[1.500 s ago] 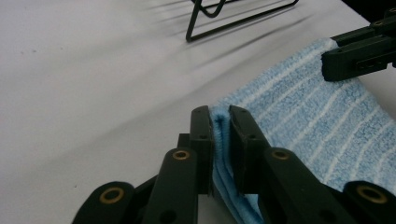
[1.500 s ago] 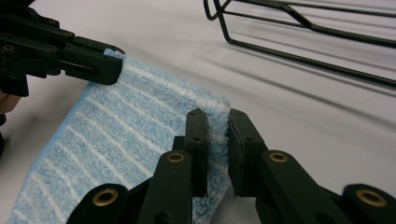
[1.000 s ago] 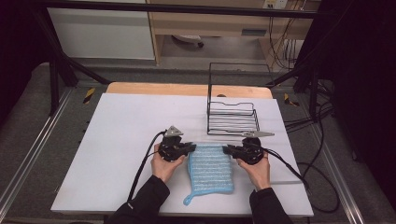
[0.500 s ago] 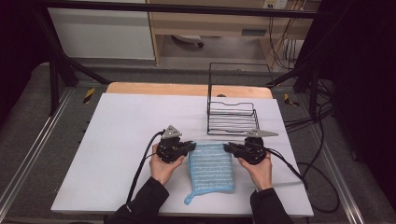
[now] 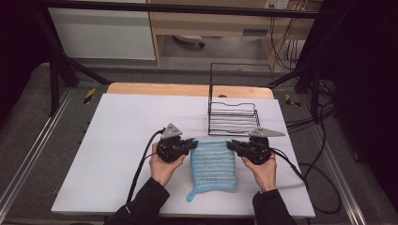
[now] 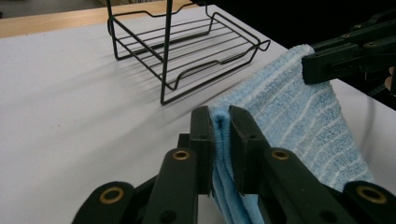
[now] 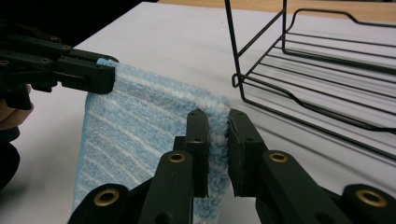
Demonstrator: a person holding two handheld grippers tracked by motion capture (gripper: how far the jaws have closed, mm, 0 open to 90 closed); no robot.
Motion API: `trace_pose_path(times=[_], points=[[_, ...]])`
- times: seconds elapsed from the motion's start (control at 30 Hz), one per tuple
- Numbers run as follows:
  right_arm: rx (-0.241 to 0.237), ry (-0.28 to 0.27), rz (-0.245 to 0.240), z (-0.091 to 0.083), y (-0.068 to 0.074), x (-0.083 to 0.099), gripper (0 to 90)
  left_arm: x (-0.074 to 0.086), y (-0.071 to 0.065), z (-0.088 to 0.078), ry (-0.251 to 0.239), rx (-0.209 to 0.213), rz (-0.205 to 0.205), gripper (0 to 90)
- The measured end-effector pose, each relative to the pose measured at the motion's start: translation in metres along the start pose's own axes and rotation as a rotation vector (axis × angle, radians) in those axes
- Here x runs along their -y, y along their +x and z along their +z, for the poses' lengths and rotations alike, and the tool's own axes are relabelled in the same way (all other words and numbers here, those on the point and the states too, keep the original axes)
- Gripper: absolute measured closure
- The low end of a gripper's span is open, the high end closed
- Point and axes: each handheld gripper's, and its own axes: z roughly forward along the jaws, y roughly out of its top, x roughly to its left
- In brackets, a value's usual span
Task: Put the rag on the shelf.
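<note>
A light blue striped cloth [image 5: 214, 163] lies folded on the white table [image 5: 122, 140], its hanging loop toward the front edge. My left gripper [image 5: 193, 142] is shut on the cloth's far left corner; in the left gripper view the cloth [image 6: 299, 107] is pinched between my black jaws [image 6: 220, 126]. My right gripper [image 5: 230, 144] is shut on the far right corner, and the right gripper view shows the cloth [image 7: 135, 121] squeezed at its own tip [image 7: 218, 122]. Both corners are lifted slightly off the table.
A black wire rack [image 5: 233, 117] stands just beyond the cloth, toward the table's back right; it also appears as the rack [image 6: 187, 51] and the rack [image 7: 317, 70] in the gripper views. Cables trail from both grippers. Open table surface lies to the left.
Both grippers hold the same corners as before and have barely shifted; the cloth keeps its place on the table.
</note>
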Motion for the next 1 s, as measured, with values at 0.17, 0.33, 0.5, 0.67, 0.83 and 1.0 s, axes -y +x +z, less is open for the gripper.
trace_pose_path(times=[0.17, 0.33, 0.5, 0.67, 0.83, 1.0], points=[[0.003, -0.027, -0.013, -0.007, 0.003, -0.005, 80.5, -0.008, -0.004, -0.005, -0.017, -0.002, 0.021, 80.3], [0.009, -0.057, -0.022, -0.015, 0.005, -0.010, 80.5, -0.017, -0.008, -0.009, -0.035, -0.001, 0.039, 80.3], [0.014, -0.089, -0.026, -0.023, 0.008, -0.015, 80.7, -0.025, -0.011, -0.010, -0.054, 0.005, 0.046, 80.3], [0.029, -0.120, -0.040, -0.032, 0.010, -0.020, 80.8, -0.033, -0.014, -0.012, -0.070, 0.005, 0.058, 80.3], [0.040, -0.155, -0.046, -0.039, 0.013, -0.025, 80.9, -0.042, -0.017, -0.014, -0.091, 0.002, 0.068, 80.3], [0.060, -0.192, -0.055, -0.046, 0.014, -0.031, 81.1, -0.052, -0.020, -0.015, -0.115, 0.006, 0.079, 80.4]])
